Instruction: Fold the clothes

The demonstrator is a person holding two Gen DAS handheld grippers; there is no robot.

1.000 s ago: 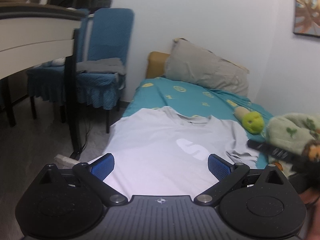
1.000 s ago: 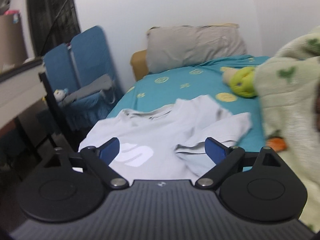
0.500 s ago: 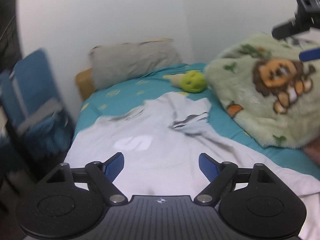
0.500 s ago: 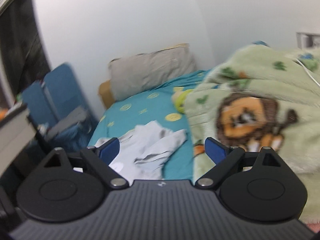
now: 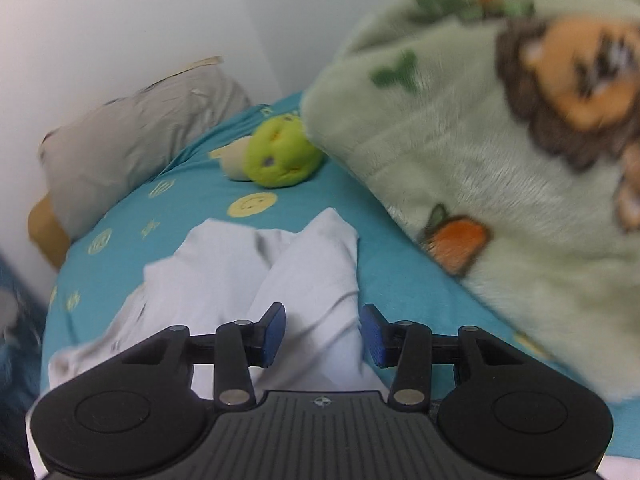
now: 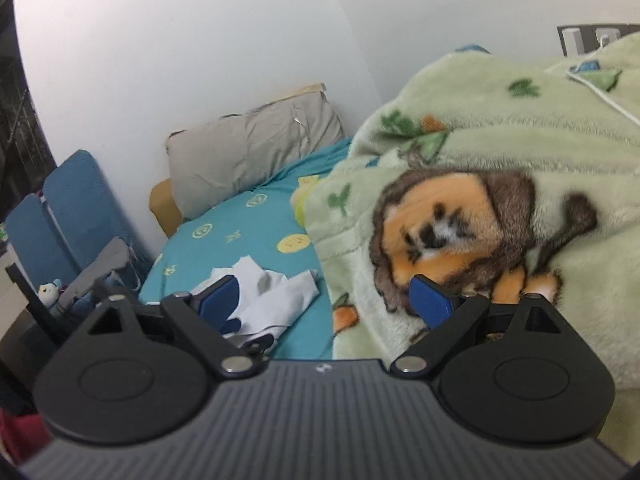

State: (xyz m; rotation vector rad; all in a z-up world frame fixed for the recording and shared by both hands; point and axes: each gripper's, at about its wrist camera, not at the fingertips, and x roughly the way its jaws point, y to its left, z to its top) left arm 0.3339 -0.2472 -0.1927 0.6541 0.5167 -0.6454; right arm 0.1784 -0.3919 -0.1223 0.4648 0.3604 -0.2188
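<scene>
A pale grey T-shirt [image 5: 224, 272] lies crumpled on the teal bed sheet [image 5: 192, 196]. One sleeve [image 5: 316, 264] points toward the far end of the bed. My left gripper [image 5: 324, 336] hovers low over that sleeve, its jaws closing with the fabric between them. The blue pads [image 5: 274, 334] stand apart and do not press the cloth. In the right wrist view the shirt [image 6: 280, 300] shows small at lower left. My right gripper [image 6: 324, 300] is wide open with nothing in it, its right pad [image 6: 430, 300] in front of the lion blanket.
A thick green blanket with a lion print [image 5: 480, 160] [image 6: 480, 152] fills the right side of the bed. A green plush toy [image 5: 282, 152] and a grey pillow [image 5: 132, 136] lie at the head. Blue chairs [image 6: 72, 220] stand left of the bed.
The left gripper swung right and down onto the shirt's sleeve while its jaws narrowed. The right gripper shifted right toward the blanket and stayed wide open.
</scene>
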